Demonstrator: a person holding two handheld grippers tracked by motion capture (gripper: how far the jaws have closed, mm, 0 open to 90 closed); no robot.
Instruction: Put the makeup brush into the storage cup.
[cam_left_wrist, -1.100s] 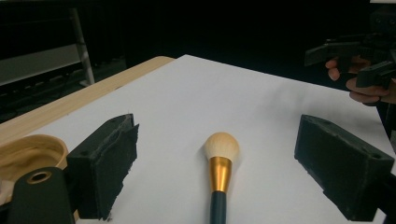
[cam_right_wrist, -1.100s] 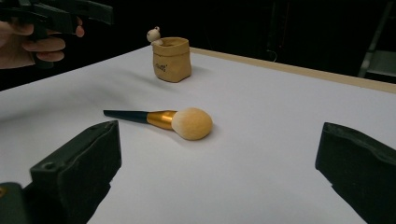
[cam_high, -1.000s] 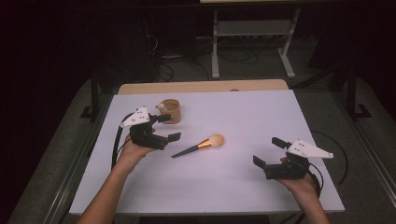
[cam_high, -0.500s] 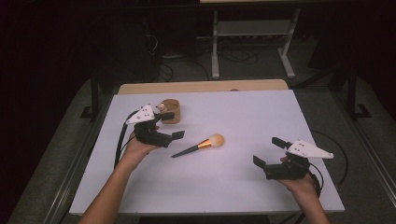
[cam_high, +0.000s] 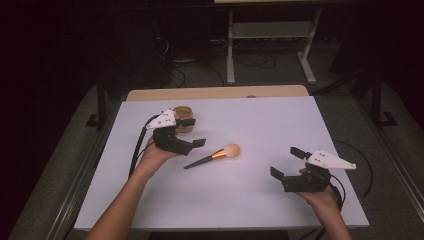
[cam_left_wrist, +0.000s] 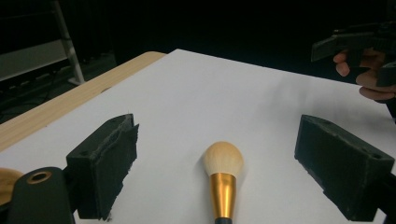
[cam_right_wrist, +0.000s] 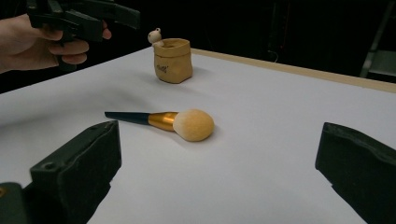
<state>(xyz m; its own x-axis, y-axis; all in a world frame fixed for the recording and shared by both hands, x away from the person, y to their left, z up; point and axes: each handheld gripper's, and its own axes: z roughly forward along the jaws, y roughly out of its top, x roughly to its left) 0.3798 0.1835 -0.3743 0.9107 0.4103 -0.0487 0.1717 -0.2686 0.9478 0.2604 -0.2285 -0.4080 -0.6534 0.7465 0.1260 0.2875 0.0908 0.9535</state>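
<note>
A white tabletop (cam_high: 260, 200) has a strip of pale wood (cam_high: 215, 93) along its far edge. Behind it, on the dark floor (cam_high: 350, 90), stands a white metal stand (cam_high: 270, 45) with two legs. Thin black wires (cam_high: 175, 75) lie in a tangle on the floor near it. Dark metal bars (cam_high: 100, 95) stand at the left and right sides of the tabletop.

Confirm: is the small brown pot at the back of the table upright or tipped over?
Upright. In the right gripper view the pot stands on its base with its open rim facing up, apart from the brush lying flat on the table.
</note>
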